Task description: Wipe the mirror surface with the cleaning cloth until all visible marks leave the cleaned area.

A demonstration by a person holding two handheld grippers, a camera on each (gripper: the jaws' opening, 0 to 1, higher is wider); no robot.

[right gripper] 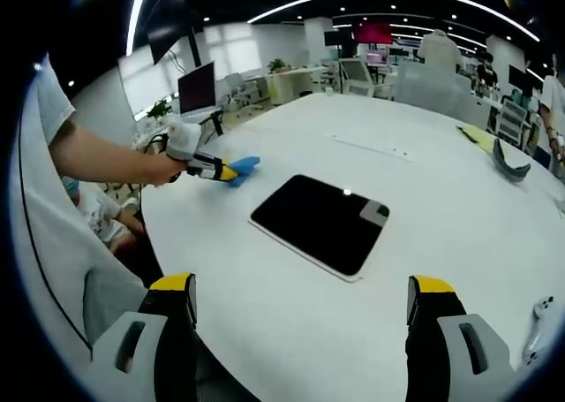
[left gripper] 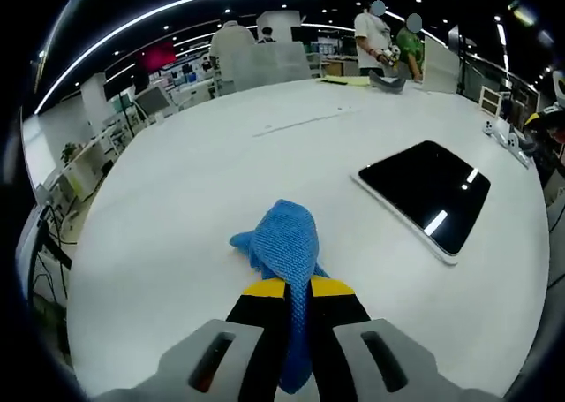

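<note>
white table [left gripper: 203,181] under everything. mirror [left gripper: 430,193] lies flat on it, right of my left gripper [left gripper: 298,289], well apart; rigid, glassy, likely fragile, so i press lightly. left jaws clamped on blue cleaning cloth [left gripper: 284,236]: soft, light, bunched. right gripper [right gripper: 300,296] spread wide, holding nothing.

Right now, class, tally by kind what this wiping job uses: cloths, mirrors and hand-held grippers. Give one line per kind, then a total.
Cleaning cloth: 1, the blue cloth clamped in the left hand-held gripper
Mirror: 1, the dark mirror lying flat on the white table
Hand-held grippers: 2, the left one and the right hand-held gripper, jaws wide apart
Total: 4
</note>
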